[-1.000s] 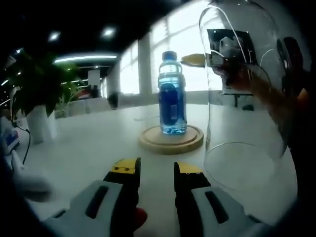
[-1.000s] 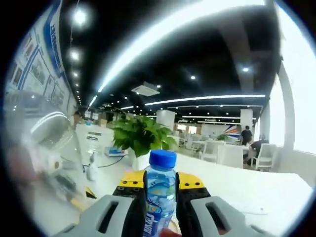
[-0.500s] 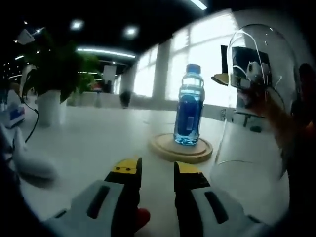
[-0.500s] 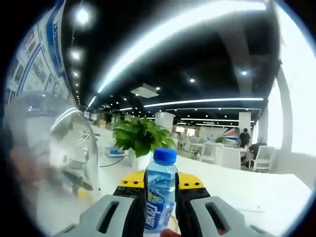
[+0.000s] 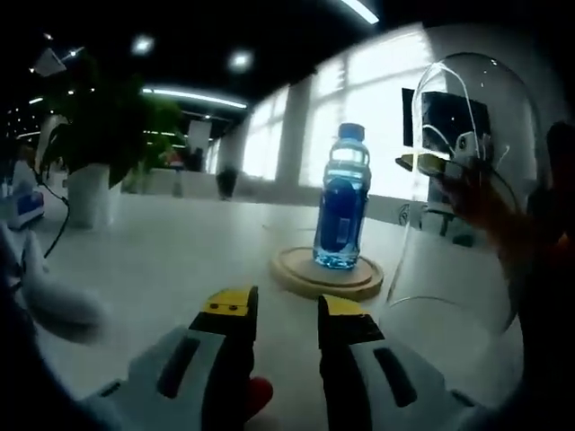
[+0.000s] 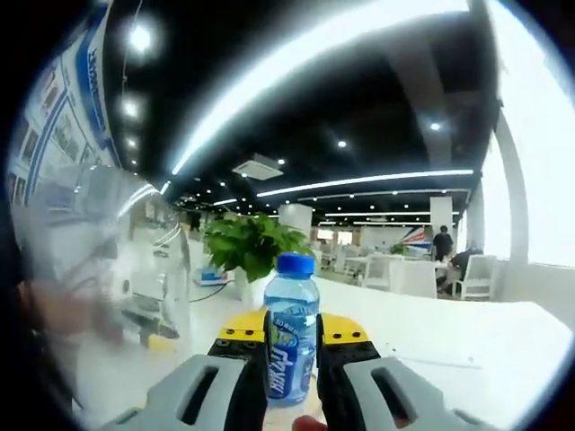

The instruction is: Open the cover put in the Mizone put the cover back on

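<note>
The left gripper view looks low across the desk toward the Mizone bottle and bright windows. The right gripper view faces the office interior, close behind that bottle. Both catch the glass cover.

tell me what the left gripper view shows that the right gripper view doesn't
Left gripper view: the round wooden base under the bottle, with bright windows behind. Right gripper view: people at far tables and wall posters. Both: the blue-capped bottle, the clear glass cover off to one side of it, the potted plant and the white table.
</note>
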Tool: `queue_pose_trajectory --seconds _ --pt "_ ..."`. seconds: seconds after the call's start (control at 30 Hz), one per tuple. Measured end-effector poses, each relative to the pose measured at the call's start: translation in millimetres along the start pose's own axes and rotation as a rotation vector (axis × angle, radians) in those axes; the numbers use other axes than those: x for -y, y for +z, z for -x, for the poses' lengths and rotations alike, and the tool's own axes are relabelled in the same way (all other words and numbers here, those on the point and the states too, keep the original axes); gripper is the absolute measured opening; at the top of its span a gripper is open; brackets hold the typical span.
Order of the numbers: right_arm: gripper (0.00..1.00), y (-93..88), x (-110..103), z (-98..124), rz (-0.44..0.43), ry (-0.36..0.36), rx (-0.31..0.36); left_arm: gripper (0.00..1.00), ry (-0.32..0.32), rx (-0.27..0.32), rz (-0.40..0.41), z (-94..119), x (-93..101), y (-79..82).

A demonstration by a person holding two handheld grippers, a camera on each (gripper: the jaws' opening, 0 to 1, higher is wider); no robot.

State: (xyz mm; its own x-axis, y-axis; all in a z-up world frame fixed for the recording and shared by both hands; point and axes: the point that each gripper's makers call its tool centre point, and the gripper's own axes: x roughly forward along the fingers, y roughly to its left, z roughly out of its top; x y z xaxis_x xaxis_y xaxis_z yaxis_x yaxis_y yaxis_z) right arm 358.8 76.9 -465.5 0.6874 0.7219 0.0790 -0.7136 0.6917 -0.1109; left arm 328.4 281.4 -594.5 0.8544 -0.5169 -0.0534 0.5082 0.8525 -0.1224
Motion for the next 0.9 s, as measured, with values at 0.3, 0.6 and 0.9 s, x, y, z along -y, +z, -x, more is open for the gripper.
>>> queue_pose_trajectory --seconds 0.3,0.6,0.9 --pt "0.13 -26.0 -2 20 0.008 0.005 -0.042 0.20 0.000 0.009 0.001 0 0.1 1.7" --pt "0.13 -48.5 1 40 -0.036 -0.011 -0.056 0.17 -0.025 -0.006 -0.054 -2 7.1 -1.4" --pt "0.13 -69.6 4 58 -0.067 -0.038 -0.034 0.17 -0.017 -0.009 -0.023 -1 3.9 -1.9"
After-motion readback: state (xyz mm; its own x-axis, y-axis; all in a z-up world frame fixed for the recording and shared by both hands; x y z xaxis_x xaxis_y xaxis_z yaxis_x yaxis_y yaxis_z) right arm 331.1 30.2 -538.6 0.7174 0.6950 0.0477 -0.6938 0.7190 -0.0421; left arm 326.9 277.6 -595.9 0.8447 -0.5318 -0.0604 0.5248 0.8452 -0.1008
